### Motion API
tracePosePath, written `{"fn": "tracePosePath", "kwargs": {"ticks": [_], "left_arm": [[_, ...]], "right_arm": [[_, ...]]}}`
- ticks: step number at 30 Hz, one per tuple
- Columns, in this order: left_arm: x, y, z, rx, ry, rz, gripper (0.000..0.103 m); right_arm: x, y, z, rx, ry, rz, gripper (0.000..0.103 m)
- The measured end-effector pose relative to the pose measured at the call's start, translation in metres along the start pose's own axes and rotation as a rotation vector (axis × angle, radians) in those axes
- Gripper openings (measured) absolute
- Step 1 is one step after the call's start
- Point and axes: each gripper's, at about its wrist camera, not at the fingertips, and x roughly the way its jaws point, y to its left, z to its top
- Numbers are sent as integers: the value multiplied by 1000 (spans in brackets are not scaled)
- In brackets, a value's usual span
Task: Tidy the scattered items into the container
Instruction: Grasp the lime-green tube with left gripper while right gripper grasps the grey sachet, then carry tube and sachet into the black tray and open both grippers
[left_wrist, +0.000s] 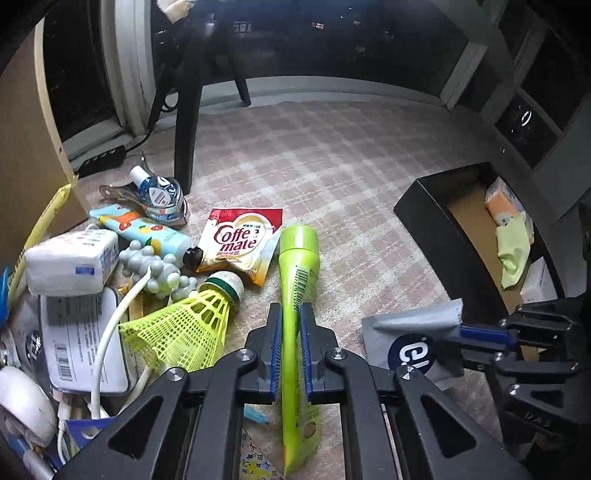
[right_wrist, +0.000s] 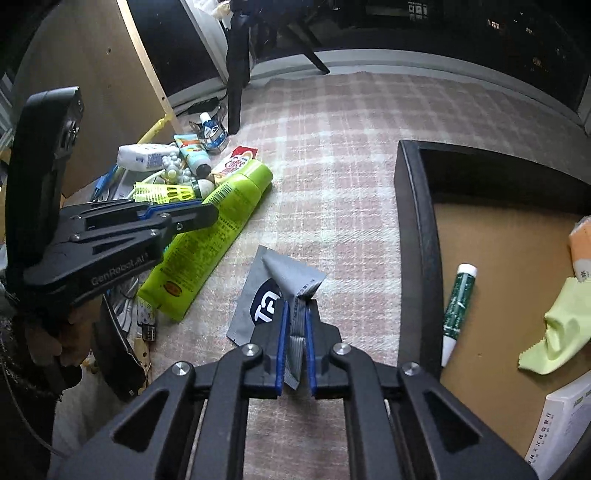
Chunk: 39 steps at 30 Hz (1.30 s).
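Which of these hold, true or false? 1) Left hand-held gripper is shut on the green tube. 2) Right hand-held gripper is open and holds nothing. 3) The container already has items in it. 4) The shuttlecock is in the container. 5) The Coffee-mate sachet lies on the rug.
1) True: the left hand-held gripper is clamped on the green tube.
2) False: the right hand-held gripper is shut on the grey sachet.
3) True: the container holds a dark green tube and a yellow cloth.
4) False: the shuttlecock is in the pile on the rug.
5) True: the Coffee-mate sachet lies on the rug.
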Motion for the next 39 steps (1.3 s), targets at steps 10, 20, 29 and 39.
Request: {"fn": "tracePosePath", "kwargs": {"ticks": [10, 20, 29, 39], "left_arm": [[-12, -9, 1, -36, -15, -32, 7], [-59, -53, 21, -39, -124, -114, 7], [-52, -137, 48, -9, -161, -239, 7], [-34, -219, 51, 76, -115, -240, 25]], "right_arm": [[-37, -8, 6, 29, -95, 15, 9], [-94, -49, 10, 87, -217, -36, 9], [-125, -126, -1, 179, -255, -182, 9], [-135, -178, -15, 281, -264, -263, 56]]}}
